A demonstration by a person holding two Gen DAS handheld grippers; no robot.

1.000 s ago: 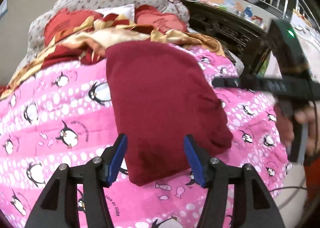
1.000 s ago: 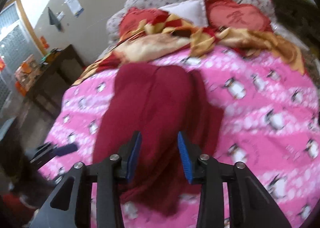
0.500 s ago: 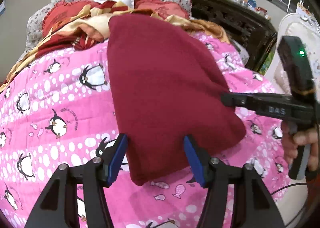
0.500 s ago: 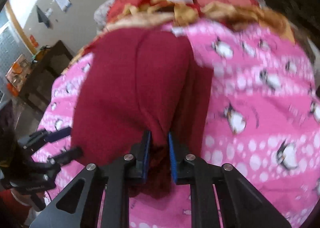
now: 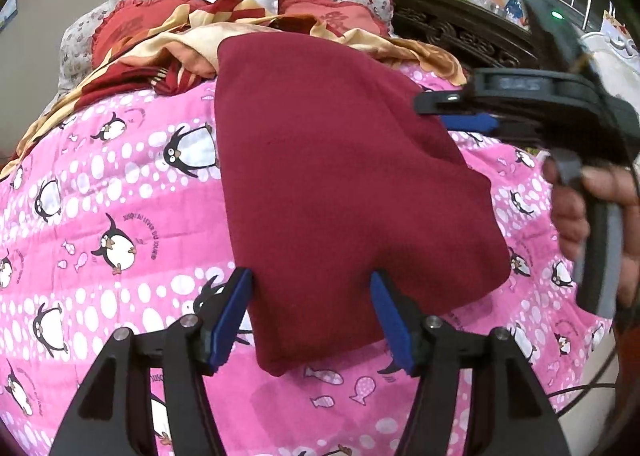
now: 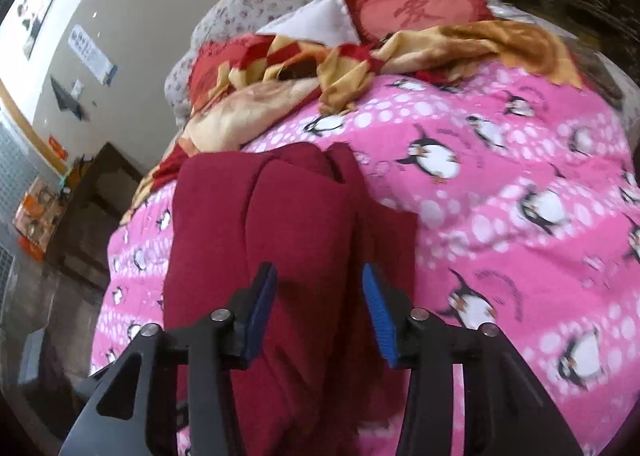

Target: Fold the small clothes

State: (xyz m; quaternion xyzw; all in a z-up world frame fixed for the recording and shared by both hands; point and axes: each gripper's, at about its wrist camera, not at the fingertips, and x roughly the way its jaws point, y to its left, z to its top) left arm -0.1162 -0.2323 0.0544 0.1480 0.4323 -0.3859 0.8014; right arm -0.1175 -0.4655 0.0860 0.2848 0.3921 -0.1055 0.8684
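Observation:
A dark red garment point(image 5: 340, 184) lies folded on the pink penguin bedspread point(image 5: 100, 196). Its near corner sits between the blue pads of my left gripper point(image 5: 312, 316). Those jaws are opening a little and do not squeeze the cloth. In the right wrist view the garment point(image 6: 256, 224) shows thick folds running under my right gripper point(image 6: 320, 308). Its jaws are opening over the cloth, with the pads clear of it. In the left wrist view the right gripper point(image 5: 460, 112), held by a hand point(image 5: 576, 216), hovers at the garment's far right edge.
A crumpled red and gold blanket point(image 6: 360, 56) and red pillows point(image 6: 420, 8) lie at the head of the bed. A dark carved cabinet point(image 5: 460, 32) stands beyond the bed's right side. A dark low table point(image 6: 88, 208) stands beside the bed in the right wrist view.
The right gripper closed on a fold of the red garment half a second ago and has now let go, jaws apart. The garment reaches further up the bed than a second ago.

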